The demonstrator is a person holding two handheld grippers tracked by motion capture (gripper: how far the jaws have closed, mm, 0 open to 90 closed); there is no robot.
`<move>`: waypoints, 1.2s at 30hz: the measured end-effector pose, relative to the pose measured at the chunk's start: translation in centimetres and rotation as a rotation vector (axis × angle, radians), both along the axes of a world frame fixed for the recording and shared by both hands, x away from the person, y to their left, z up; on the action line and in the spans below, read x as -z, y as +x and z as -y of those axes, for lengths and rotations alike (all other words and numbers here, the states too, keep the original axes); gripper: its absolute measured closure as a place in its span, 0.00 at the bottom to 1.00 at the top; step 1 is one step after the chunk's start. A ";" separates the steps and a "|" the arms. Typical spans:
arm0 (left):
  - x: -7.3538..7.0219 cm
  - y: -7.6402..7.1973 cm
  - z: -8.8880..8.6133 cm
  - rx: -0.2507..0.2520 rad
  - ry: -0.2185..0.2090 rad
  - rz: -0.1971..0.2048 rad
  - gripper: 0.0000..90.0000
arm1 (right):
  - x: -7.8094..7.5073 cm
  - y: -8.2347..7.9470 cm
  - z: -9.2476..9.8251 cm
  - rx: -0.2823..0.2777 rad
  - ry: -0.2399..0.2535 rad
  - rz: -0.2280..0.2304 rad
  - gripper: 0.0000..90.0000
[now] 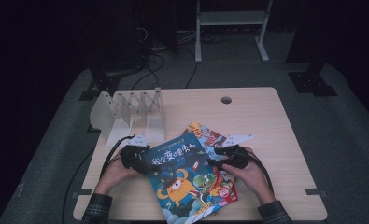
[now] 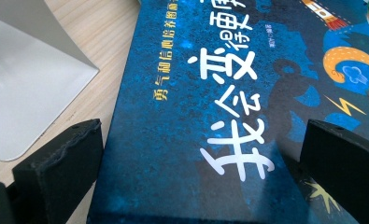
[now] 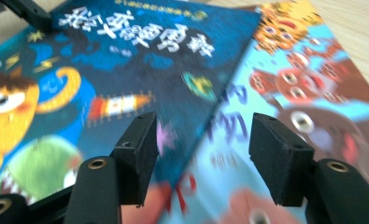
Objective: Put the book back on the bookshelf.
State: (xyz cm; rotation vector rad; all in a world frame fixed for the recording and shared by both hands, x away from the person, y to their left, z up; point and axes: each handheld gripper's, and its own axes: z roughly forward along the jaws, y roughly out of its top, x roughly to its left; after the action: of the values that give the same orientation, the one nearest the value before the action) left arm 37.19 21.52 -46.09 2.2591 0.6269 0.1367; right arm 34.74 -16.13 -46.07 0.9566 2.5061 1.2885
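the landmark here is the blue picture book (image 1: 184,179), lying on top of a small stack near the front edge of the table (image 1: 261,107). everything else is placed against it.

nearest, at the book's left edge, the left gripper (image 1: 136,158) sits low with its jaws spread wide and nothing pinched; in the left gripper view one jaw stands off the cover over bare wood and the other over the dark cover, so the book's edge (image 2: 205,121) runs between them. that looks like a straddle taken up in order to slip a jaw under the cover or to steady the book, though no pad presses on it.

at the book's right edge, the right gripper (image 1: 229,158) hovers with its jaws apart and released. its own view shows the blue cover's edge (image 3: 140,70) lying between the jaws, crossing a lighter book (image 3: 308,93) underneath. the two covers are fanned, which probably leaves that edge exposed for picking the top one off.

beyond the book's far left corner stands a white rack (image 1: 131,116) with upright dividers, its slots facing the stack; i judge it to be where the books are meant to go, standing on edge. the blue book is not lifted yet.
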 end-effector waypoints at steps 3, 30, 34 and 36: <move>0.0 0.0 0.0 -0.003 0.001 -0.001 0.00 | 0.2 -1.0 1.5 0.018 -0.010 0.023 0.43; -0.1 -0.1 0.1 -0.016 0.005 -0.008 0.00 | 0.7 -11.6 8.0 0.016 0.006 0.037 0.43; -0.1 -0.1 0.1 -0.016 0.007 -0.010 0.00 | 1.2 -12.4 7.4 -0.007 0.007 0.030 0.43; -0.1 -0.1 0.1 -0.017 0.009 -0.012 0.00 | 1.6 -12.4 7.0 -0.009 -0.015 0.028 0.41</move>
State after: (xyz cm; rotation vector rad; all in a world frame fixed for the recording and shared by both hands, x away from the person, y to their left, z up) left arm 37.07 21.40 -46.00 2.2650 0.6534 0.1342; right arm 22.29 -23.16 -47.62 0.9189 2.4988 1.2745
